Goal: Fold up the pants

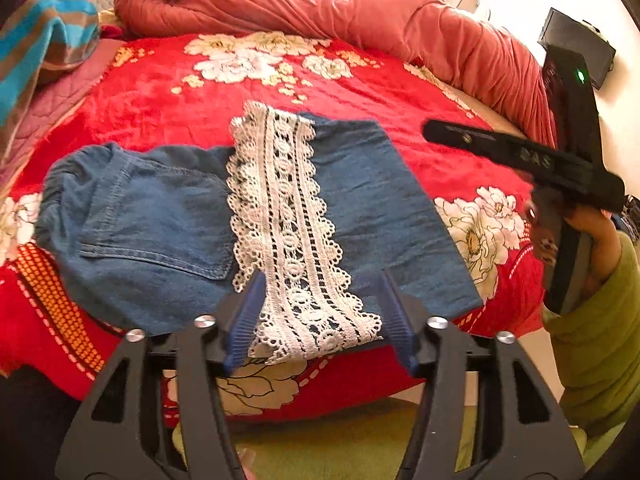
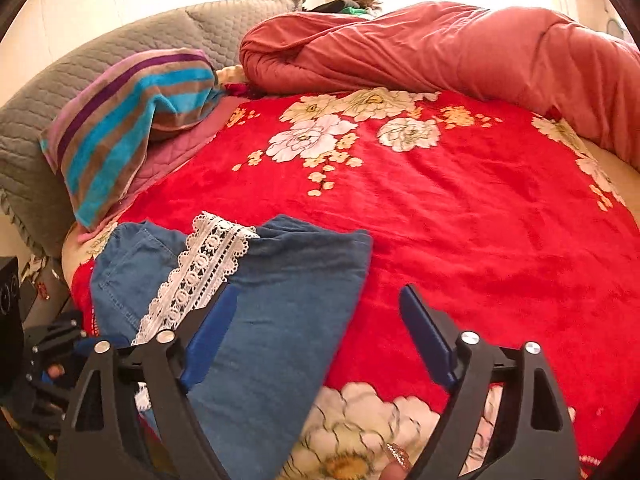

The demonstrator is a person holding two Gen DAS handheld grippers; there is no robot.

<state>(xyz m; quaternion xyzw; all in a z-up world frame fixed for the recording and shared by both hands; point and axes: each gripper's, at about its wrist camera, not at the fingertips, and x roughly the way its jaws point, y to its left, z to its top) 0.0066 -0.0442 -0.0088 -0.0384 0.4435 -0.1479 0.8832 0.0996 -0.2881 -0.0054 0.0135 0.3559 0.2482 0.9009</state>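
Left wrist view is showing the left hand-held gripper point(image 1: 322, 320) hovering low at the near edge of the bed point(image 1: 400, 404), its blue ribbed fingers point(image 1: 245, 320) spread wide on either side of the lace point(image 1: 288, 220), gripping nothing. The pants point(image 1: 160, 220) are lying folded across the blanket point(image 1: 160, 96) close to that near edge: soft blue denim with a stitched back pocket and a gathered waistband toward the left, a white openwork lace band with scalloped borders running over the middle. At the right, the right hand-held gripper point(image 1: 520, 152) is being held side-on above the blanket by a hand point(image 1: 576, 240) in a green sleeve, well apart from the denim.

Right wrist view is looking across the plush red, flower-printed blanket; this gripper's smooth blue fingers point(image 2: 428, 336) are also standing wide apart, one over the denim, the other over bare blanket. A puffy salmon quilt point(image 2: 440, 48) is lying bunched along the far edge, and a striped towel point(image 2: 132, 120) is draping a grey quilted pillow point(image 2: 40, 120) at the far left corner.
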